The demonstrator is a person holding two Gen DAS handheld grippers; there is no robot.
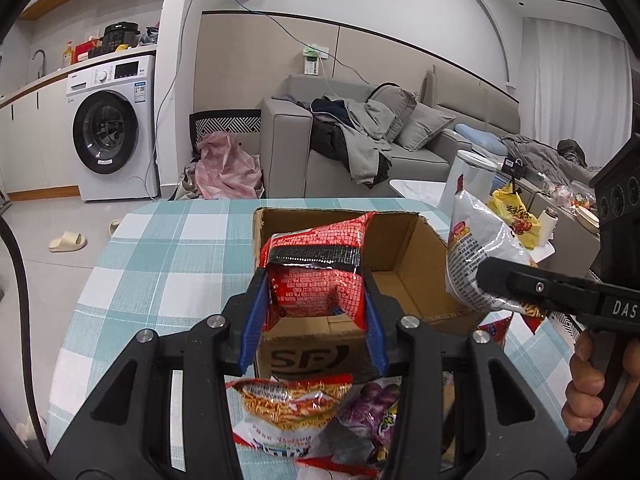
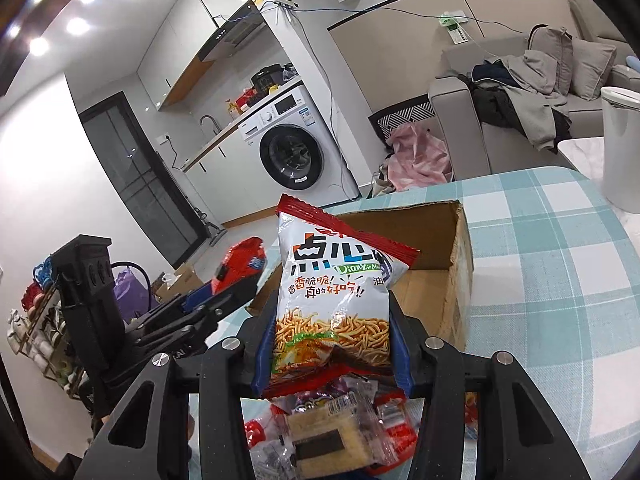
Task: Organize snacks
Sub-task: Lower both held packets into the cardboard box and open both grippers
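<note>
Snacks (image 2: 320, 432), checked tablecloth (image 1: 160, 248) (sofa (image 1: 400, 140) behind)

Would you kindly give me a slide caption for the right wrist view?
Right gripper holds a white noodle-snack bag upright before the open cardboard box on the checked tablecloth.

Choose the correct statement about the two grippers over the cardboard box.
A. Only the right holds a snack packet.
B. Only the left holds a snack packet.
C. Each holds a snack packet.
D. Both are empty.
C: the left gripper clamps a red packet, and the right gripper clamps a white noodle-snack packet.
</note>
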